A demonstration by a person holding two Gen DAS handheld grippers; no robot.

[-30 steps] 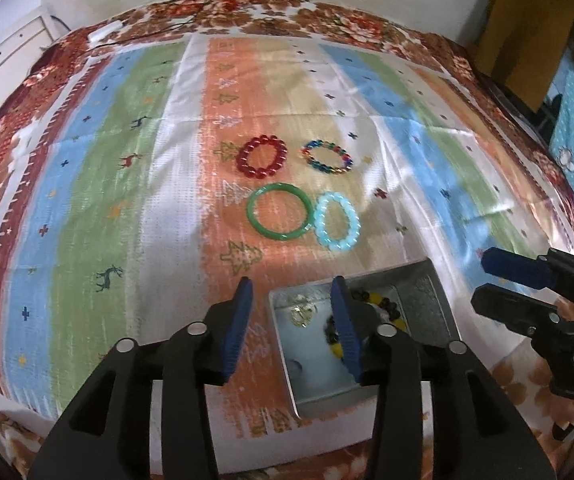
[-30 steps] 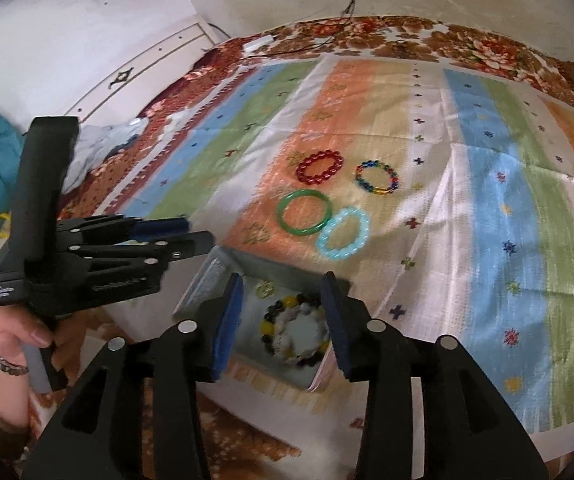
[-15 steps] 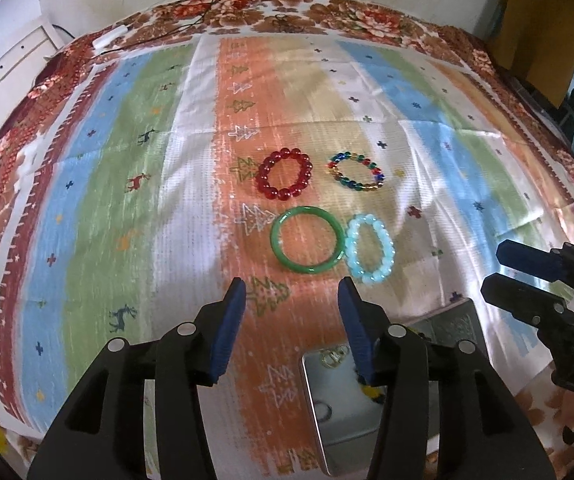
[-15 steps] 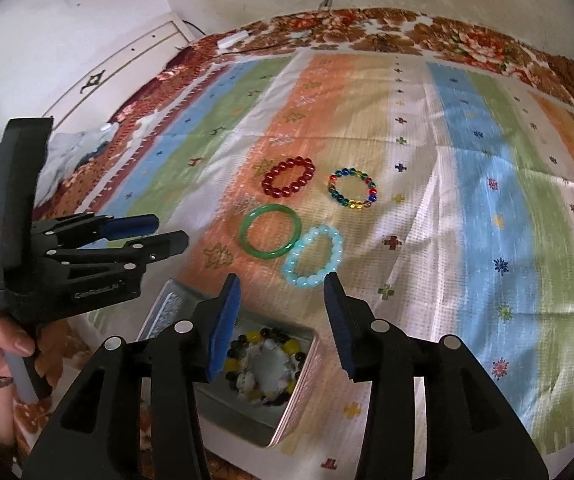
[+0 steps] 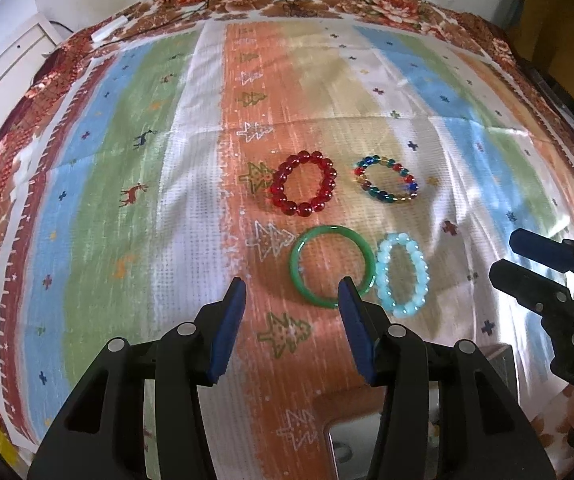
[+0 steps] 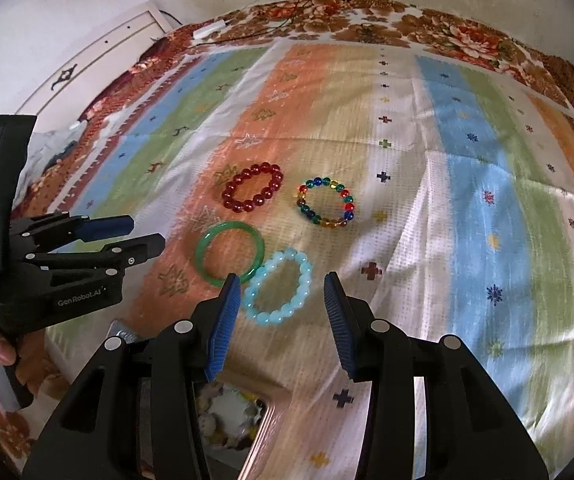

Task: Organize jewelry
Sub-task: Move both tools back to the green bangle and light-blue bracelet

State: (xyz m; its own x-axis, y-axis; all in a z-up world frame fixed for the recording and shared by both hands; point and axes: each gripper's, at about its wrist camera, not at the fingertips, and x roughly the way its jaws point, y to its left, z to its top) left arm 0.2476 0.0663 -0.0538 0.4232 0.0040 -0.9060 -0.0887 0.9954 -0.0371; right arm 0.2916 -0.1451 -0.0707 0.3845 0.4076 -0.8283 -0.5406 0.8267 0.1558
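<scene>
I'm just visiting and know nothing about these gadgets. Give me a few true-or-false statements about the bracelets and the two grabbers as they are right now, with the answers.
1. Four bracelets lie on the striped cloth. True.
2. The left gripper is clamped on the green bangle. False: its jaws are open and hold nothing.
3. The light blue beaded bracelet lies right beside the green bangle. True.
4. The red beaded bracelet is inside the metal tin. False: it lies on the cloth, farther away than the bangle.
5. The right gripper is open. True.
</scene>
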